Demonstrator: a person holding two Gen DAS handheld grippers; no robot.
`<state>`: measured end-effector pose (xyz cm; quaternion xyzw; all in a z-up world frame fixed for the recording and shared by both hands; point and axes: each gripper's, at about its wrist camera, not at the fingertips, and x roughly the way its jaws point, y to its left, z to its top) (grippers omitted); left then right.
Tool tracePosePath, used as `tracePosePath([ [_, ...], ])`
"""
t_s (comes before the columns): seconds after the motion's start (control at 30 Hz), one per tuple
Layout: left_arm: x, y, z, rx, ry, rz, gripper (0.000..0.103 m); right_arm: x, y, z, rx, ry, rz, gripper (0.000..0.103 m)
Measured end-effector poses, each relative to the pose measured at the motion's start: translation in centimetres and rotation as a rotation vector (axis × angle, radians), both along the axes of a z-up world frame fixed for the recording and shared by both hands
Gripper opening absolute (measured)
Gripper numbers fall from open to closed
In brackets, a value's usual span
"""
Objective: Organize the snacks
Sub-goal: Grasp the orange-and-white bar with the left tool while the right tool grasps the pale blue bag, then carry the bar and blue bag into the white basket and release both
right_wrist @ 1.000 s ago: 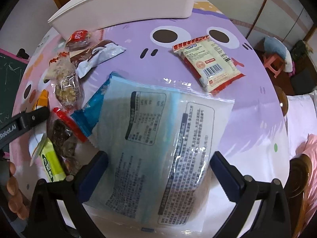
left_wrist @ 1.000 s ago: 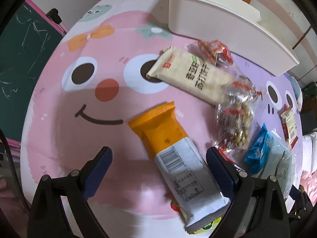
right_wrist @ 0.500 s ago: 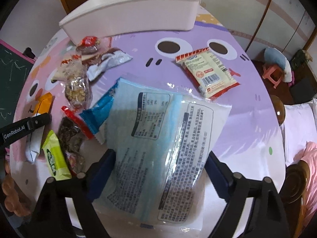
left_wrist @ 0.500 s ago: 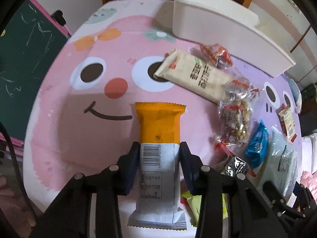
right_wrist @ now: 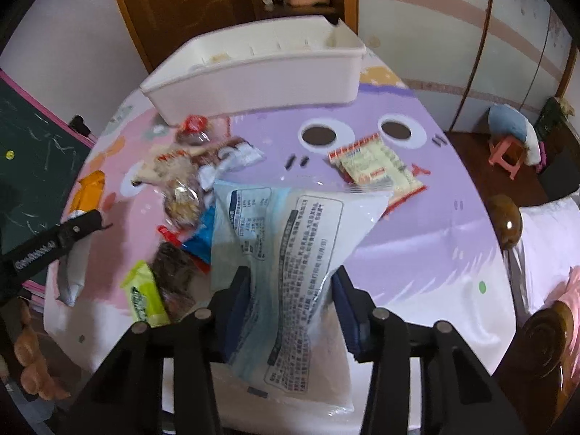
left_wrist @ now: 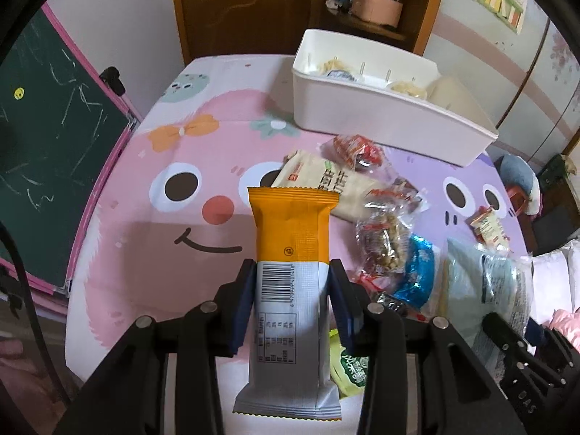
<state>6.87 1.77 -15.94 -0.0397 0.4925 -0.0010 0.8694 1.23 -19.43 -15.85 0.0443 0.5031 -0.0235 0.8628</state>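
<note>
Tools both clamp snacks: left tool point(left_wrist: 293, 302) orange-white bar point(left_wrist: 291, 272) (lifted), right tool point(right_wrist: 290, 302) blue pouch point(right_wrist: 290, 253).

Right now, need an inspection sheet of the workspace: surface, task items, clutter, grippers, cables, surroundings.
Surface: table under a pink and purple cartoon cloth.
Task items: white bin at the far edge, some snacks inside; orange bar and blue bag gripped.
Clutter: loose snack packets between the grippers and the bin, red-edged packet apart.
Grippers: left gripper shut on the bar; right gripper shut on the bag.
Cables: nothing seen.
Surroundings: chalkboard, wooden door, pink stool.
</note>
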Motion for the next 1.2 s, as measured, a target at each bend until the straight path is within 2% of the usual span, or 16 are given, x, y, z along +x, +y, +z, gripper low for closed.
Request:
tracePosePath([
  [0.23,0.0,-0.1,2.9,-0.015,-0.043,-0.022,0.038,0.1,0.3,4.4,-0.006,-0.125,0.024,0.044],
  [0.57,2.3,-0.5,11.2,0.033,-0.181,-0.076,0.038,3.4,-0.7,13.6,-0.046,-0.325,0.037,0.044],
  [0.73,4.4,-0.8,15.7,0.072,-0.251,-0.105,0.038,5.5,-0.6,17.8,-0.093,-0.425,0.056,0.044],
  [0.97,8.4,-2.2,20.6,0.136,-0.335,-0.129,0.038,9.3,0.4,21.4,-0.123,-0.506,0.081,0.044],
  [1.2,13.1,-4.3,22.8,0.183,-0.401,-0.135,0.038,14.2,0.6,24.3,-0.120,-0.563,0.070,0.044],
])
